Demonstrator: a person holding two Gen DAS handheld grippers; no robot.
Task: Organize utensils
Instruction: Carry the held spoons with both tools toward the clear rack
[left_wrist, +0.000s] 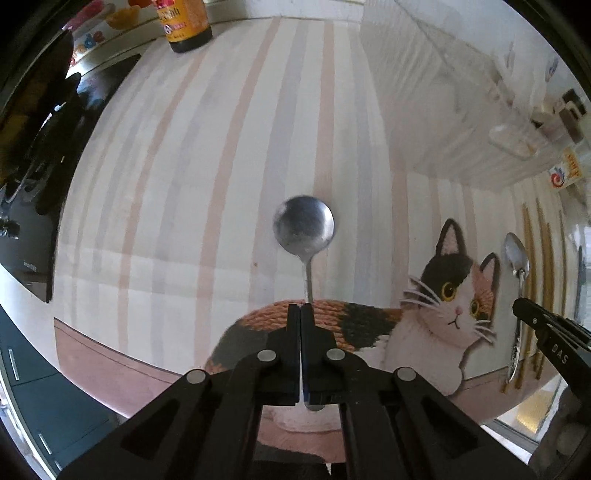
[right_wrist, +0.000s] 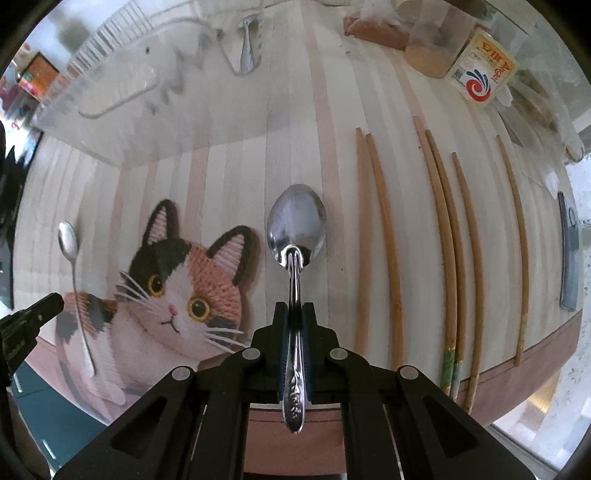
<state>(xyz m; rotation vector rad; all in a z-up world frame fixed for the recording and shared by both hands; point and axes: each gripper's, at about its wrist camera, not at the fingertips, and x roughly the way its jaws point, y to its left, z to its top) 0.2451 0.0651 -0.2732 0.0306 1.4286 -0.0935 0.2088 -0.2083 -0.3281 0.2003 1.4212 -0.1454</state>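
Two spoons are held at this moment, one in each gripper, above a striped mat (left_wrist: 207, 155) with a cat picture (right_wrist: 177, 295) that covers the bench. The left gripper (left_wrist: 300, 310) has its fingers (left_wrist: 293, 332) pressed fully together on the thin handle of a round spoon (left_wrist: 303, 225), whose bowl sticks out in front of the fingertips over the pale stripes, just beyond the cat's back. In the right wrist view, the right gripper (right_wrist: 294, 308) is closed on the handle of an oval spoon (right_wrist: 296, 225); this handle has a leaf pattern and passes between the two fingers, and its bowl lies beyond them, beside the cat's ear. To the right of this spoon, several wooden chopsticks (right_wrist: 388, 240) lie on the mat, nearly parallel to each other, some in pairs and some single. At the far edge of the mat stands a clear plastic tray (right_wrist: 122, 74), and one more spoon (right_wrist: 246, 48) seems to lie in it, though this part is blurred. A jar with a yellow label (right_wrist: 480, 70) stands near the far right corner. In the left wrist view, a dark bottle with an orange label (left_wrist: 184, 26) stands at the far side of the mat.
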